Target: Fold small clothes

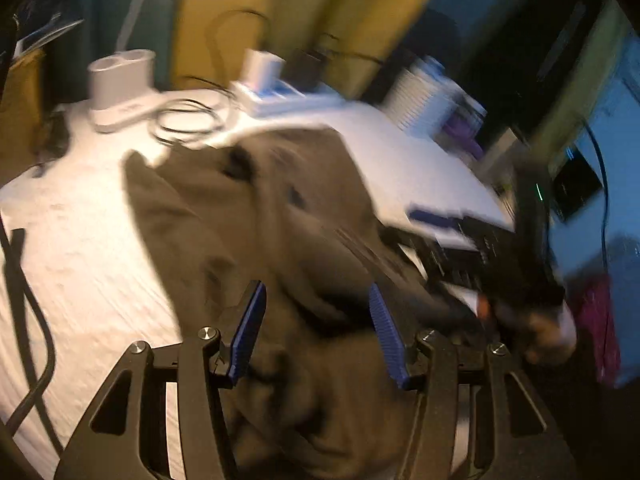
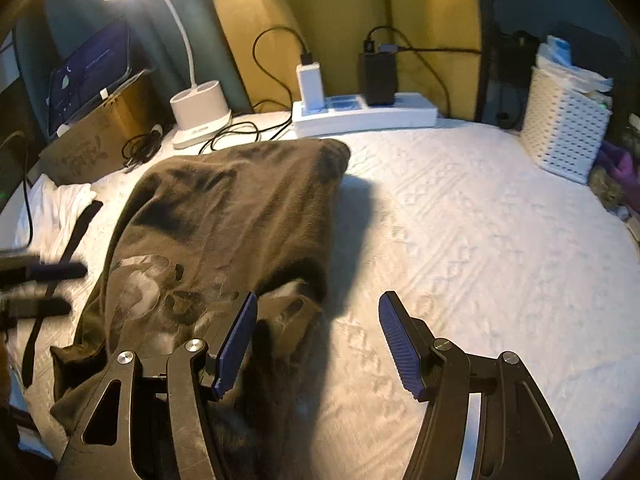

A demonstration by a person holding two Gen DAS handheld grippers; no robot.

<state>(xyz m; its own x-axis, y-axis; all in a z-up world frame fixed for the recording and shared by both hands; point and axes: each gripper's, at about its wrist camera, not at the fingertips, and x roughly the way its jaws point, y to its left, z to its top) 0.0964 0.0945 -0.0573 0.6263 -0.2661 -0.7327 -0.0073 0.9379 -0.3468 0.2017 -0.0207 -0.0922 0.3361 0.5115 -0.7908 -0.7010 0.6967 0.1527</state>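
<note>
A dark brown garment [image 2: 224, 216] with a faded print lies bunched on the white quilted surface [image 2: 480, 240]. It also shows, blurred, in the left wrist view [image 1: 256, 220]. My left gripper [image 1: 316, 320] is open, hovering over the garment's near part with nothing between its blue pads. My right gripper [image 2: 318, 336] is open and empty at the garment's right edge; its left pad is over the cloth, its right pad over the bare surface. The right gripper shows blurred in the left wrist view [image 1: 460, 240]; the left gripper's fingers [image 2: 48, 284] show at the left edge of the right wrist view.
At the back stand a white lamp base [image 2: 200, 112], a white power strip [image 2: 364, 114] with chargers and cables, and a white perforated basket [image 2: 564, 124]. A white cloth [image 2: 60, 204] and a black strap [image 2: 76, 236] lie left of the garment. A tablet [image 2: 88, 76] leans at far left.
</note>
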